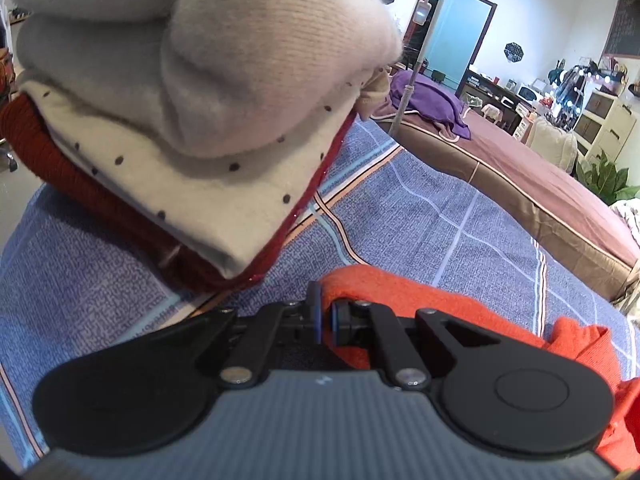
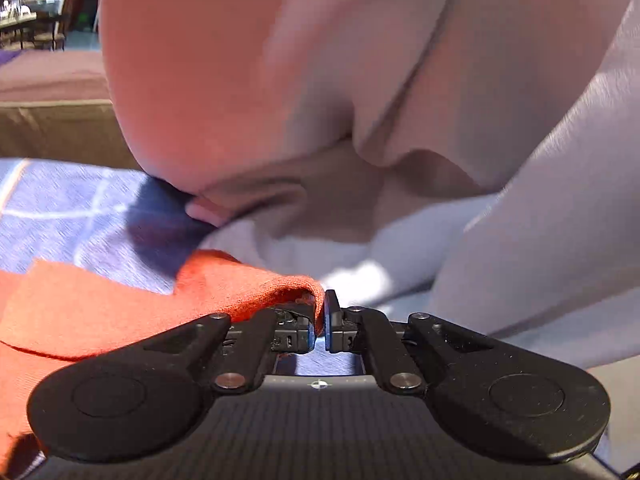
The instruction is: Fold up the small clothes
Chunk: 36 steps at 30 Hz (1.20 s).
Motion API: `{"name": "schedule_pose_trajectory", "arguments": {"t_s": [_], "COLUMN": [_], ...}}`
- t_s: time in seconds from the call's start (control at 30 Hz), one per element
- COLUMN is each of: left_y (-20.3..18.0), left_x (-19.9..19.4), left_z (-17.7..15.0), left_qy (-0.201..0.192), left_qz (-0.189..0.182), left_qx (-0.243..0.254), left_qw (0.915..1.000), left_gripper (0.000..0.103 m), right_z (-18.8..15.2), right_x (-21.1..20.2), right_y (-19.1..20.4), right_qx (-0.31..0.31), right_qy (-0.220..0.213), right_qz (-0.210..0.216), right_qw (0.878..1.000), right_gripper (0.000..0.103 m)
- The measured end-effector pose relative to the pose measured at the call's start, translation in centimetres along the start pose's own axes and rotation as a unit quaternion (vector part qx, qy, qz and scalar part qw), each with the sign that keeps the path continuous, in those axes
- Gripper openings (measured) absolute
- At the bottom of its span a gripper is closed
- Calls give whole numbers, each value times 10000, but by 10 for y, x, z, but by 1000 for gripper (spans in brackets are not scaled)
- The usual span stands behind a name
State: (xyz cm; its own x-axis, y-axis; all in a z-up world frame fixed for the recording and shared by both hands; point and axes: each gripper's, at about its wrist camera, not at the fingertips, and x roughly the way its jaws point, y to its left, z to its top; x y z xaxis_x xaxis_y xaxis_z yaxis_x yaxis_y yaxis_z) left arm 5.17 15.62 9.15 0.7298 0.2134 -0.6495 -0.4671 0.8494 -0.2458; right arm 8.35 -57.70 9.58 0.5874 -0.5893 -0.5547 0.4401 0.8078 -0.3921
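An orange garment (image 1: 440, 304) lies on the blue checked bedspread (image 1: 420, 216). My left gripper (image 1: 326, 318) is shut on a fold of it. My right gripper (image 2: 320, 320) is shut on another edge of the same orange garment (image 2: 132, 308). A stack of folded clothes stands close ahead of the left gripper: a grey knit (image 1: 240, 52) on top, a cream dotted piece (image 1: 192, 196) under it, a dark red knit (image 1: 60, 160) at the bottom. In the right wrist view, pale grey folded cloth (image 2: 360, 80) fills the frame just beyond the fingers.
A brown bed (image 1: 520, 168) with a purple cloth (image 1: 424, 96) lies beyond the bedspread. A door, shelves, drawers and a green plant (image 1: 604, 180) stand at the far right of the room.
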Motion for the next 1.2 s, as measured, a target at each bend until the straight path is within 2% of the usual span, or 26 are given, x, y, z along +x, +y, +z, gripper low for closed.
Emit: {"name": "schedule_pose_trajectory", "arguments": {"t_s": [0.3, 0.33, 0.4, 0.43, 0.47, 0.5, 0.53, 0.6, 0.73, 0.8, 0.87, 0.97, 1.1, 1.2], "left_y": [6, 6, 5, 3, -1, -5, -9, -21, -58, -83, -105, -132, -147, -153], "left_x": [-2, -1, 2, 2, 1, -1, -4, -15, -39, -40, -35, -28, -22, -11], "left_z": [8, 8, 6, 4, 1, -1, -4, -12, -26, -36, -48, -69, -79, -69], "left_qy": [-114, -72, 72, 133, 198, 241, 264, 294, 233, 347, 617, 919, 974, 896], "left_qz": [163, 177, 203, 218, 175, 120, 79, -12, -705, -1019, -1230, -1317, -1440, -1346], "left_qx": [142, 166, 227, 281, 376, 472, 545, 618, 1061, 1375, 1658, 2117, 2573, 2762], "left_qw": [9997, 9997, 9995, 9993, 9989, 9985, 9981, 9977, 9916, 9846, 9765, 9640, 9506, 9474], "left_gripper": [6, 7, 10, 20, 25, 39, 58, 75, 96, 98, 98, 97, 95, 95], "right_z": [-11, -13, -15, -16, -17, -18, -18, -18, -16, -14, -14, -14, -9, 2], "right_x": [33, 35, 33, 30, 24, 15, 4, -16, -57, -68, -76, -83, -86, -90], "right_y": [-1, 1, 4, 7, 11, 15, 17, 20, 37, 58, 80, 120, 154, 167], "right_qx": [20, 12, 34, -19, -121, -215, -247, -184, -315, -559, -718, -963, -1160, -1343], "right_qy": [536, 599, 768, 818, 800, 711, 566, 380, 7, -179, -227, -188, -243, -479], "right_qz": [-440, -433, -29, 235, 354, 387, 444, 677, 1486, 1983, 2426, 3036, 3328, 3510], "right_qw": [9976, 9973, 9970, 9964, 9961, 9965, 9971, 9968, 9884, 9784, 9672, 9477, 9355, 9254], "right_gripper": [5, 5, 13, 19, 38, 52, 59, 76, 87, 95, 95, 95, 93, 94]}}
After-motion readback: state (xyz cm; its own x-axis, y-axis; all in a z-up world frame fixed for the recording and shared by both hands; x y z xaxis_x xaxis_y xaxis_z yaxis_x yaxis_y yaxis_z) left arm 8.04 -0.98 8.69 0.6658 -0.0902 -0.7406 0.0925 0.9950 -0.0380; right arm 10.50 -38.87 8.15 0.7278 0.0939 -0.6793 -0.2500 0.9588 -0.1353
